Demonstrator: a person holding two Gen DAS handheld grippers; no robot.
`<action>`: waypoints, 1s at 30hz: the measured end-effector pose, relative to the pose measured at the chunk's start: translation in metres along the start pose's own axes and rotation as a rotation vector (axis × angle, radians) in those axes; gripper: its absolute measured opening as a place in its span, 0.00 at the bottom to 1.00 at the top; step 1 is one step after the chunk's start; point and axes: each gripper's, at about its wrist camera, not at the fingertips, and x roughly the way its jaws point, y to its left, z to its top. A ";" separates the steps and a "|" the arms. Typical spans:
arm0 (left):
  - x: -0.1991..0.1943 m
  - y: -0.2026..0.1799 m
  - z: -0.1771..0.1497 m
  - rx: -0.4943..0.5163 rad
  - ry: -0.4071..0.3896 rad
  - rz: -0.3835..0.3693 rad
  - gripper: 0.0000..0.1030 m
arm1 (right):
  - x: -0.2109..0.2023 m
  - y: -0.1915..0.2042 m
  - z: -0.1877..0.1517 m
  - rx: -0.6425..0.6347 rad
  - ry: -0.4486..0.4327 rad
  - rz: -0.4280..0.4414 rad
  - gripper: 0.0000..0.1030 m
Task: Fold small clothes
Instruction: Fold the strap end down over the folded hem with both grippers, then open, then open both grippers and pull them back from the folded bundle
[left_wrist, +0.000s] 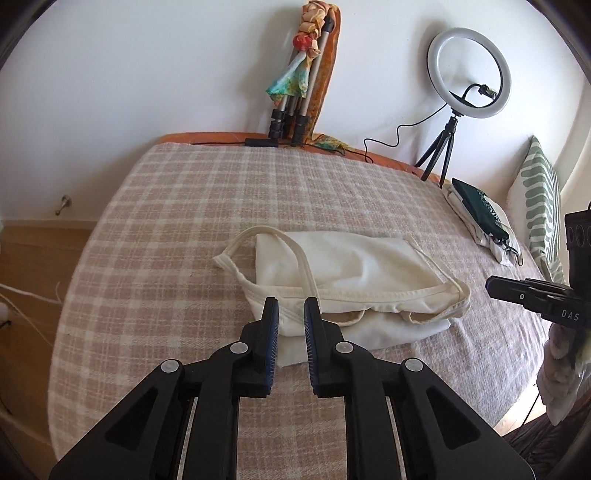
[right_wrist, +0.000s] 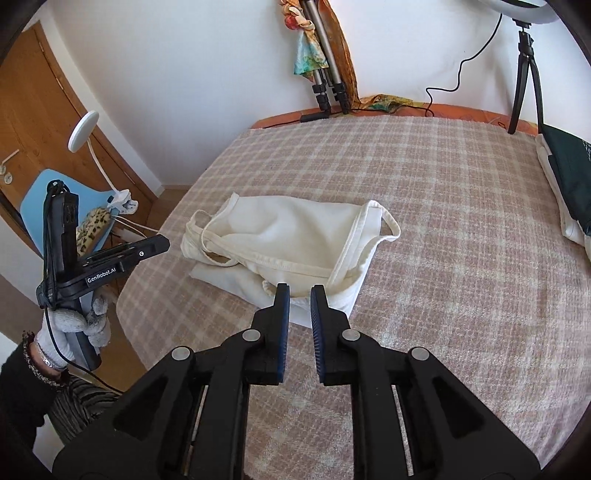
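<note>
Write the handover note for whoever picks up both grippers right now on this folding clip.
Left gripper: open, empty, tips over the near edge of the cream tank top.
Right gripper: open, empty, also over the top's near edge.
The top lies on the checked blanket, folded over once, straps loose at both ends.
A stack of folded clothes sits at the right side of the bed.
Done: first fold.
Left, probably: tuck straps, fold again, move it to the stack.
</note>
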 end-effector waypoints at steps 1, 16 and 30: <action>0.004 -0.006 0.007 0.014 0.000 -0.003 0.12 | 0.006 0.001 0.006 0.000 0.004 0.007 0.12; 0.103 -0.020 0.029 0.085 0.303 -0.009 0.12 | 0.076 -0.013 0.016 0.037 0.161 -0.007 0.12; 0.024 0.004 -0.046 0.116 0.273 0.033 0.13 | 0.044 0.000 -0.044 -0.054 0.302 -0.081 0.12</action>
